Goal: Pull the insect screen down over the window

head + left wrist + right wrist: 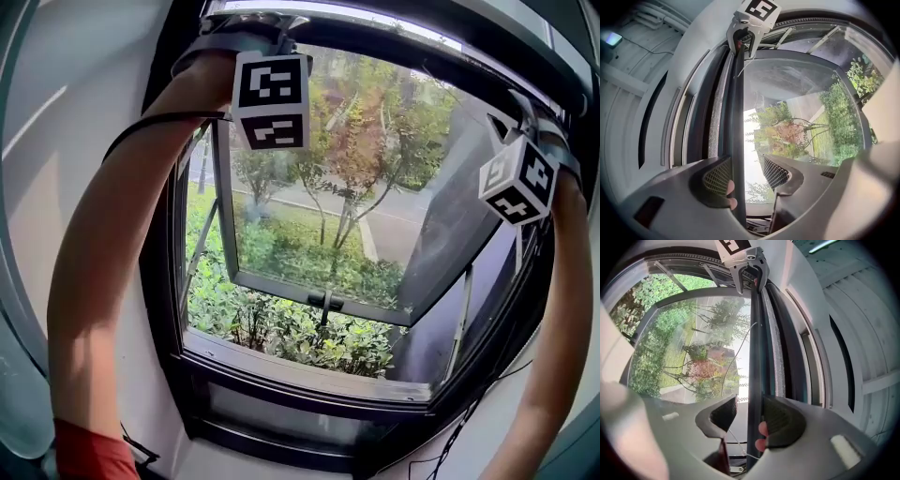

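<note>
Overhead, we raise both tongs to the top of the black-framed open window. The dark slim pull bar of the insect screen lies along that top edge. The left gripper straddles it with jaws released, and the right gripper likewise sits unclenched around it. Each carries a white cube printed with black square marker patterns.

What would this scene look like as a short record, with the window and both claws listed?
Window: swung open outward, shrubs outside
Left claw: open, dark bar between its jaws
Right claw: open, astride the same bar
Arms: both raised to the window's top
Screen: not yet down over the opening
</note>
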`<control>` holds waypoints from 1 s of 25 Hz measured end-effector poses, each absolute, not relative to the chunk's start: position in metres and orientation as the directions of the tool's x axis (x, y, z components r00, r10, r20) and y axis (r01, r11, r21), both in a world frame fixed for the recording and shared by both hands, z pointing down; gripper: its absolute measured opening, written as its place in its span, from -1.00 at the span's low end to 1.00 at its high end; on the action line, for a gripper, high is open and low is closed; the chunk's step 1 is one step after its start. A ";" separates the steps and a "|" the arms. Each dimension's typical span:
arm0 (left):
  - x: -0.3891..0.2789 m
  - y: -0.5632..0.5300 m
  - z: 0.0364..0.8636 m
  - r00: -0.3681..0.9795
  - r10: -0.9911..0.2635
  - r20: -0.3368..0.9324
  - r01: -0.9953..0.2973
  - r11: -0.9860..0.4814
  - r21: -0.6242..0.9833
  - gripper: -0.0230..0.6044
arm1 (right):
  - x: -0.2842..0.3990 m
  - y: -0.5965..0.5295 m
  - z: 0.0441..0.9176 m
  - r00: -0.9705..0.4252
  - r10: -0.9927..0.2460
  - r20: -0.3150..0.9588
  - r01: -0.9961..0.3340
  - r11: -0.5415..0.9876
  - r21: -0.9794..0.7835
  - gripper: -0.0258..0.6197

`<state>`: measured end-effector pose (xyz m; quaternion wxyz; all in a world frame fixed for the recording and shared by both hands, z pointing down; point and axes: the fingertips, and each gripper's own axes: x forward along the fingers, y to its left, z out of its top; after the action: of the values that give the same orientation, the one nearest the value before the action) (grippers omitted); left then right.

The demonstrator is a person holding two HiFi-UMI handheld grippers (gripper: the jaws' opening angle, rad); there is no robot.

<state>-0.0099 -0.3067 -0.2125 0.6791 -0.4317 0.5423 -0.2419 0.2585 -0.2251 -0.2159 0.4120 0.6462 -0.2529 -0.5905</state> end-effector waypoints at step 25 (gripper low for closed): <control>-0.017 -0.308 -0.151 0.298 -0.809 -0.506 -0.105 0.499 -0.860 -0.24 | 0.255 -0.224 -0.157 0.125 -0.817 -0.563 0.211 -0.533 0.820 -0.36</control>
<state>-0.0165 -0.3075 -0.1510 0.6822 -0.4288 0.5331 -0.2580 0.2546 -0.2236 -0.1569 0.4179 0.6227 -0.2431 -0.6152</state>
